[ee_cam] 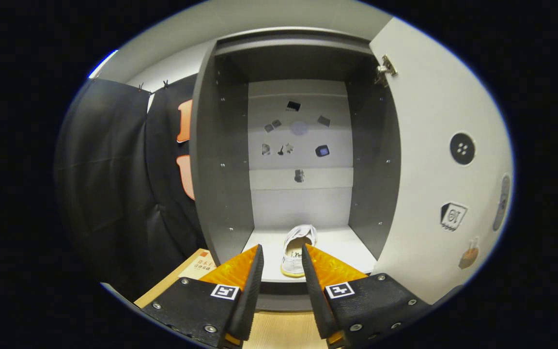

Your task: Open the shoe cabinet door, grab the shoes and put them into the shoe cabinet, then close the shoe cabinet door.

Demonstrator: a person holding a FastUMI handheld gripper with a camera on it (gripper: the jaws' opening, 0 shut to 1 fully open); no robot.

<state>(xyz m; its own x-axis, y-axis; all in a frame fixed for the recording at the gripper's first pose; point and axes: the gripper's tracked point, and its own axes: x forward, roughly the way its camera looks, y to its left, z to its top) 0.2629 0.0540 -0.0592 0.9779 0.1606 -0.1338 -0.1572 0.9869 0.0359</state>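
One white shoe (298, 249) stands on the bottom shelf (347, 249) of the open shoe cabinet (221, 160), its heel toward the front edge. The gripper (282, 259) has its jaws apart, holding nothing, just before the shoe. The one door (434, 160) is swung open at the right and carries several stickers.

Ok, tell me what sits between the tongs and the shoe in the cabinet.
Nothing. In the gripper view the open tongs frame the white shoe on the cabinet floor; the shoe's heel shows in the gap between the fingertips, neither finger touching it.
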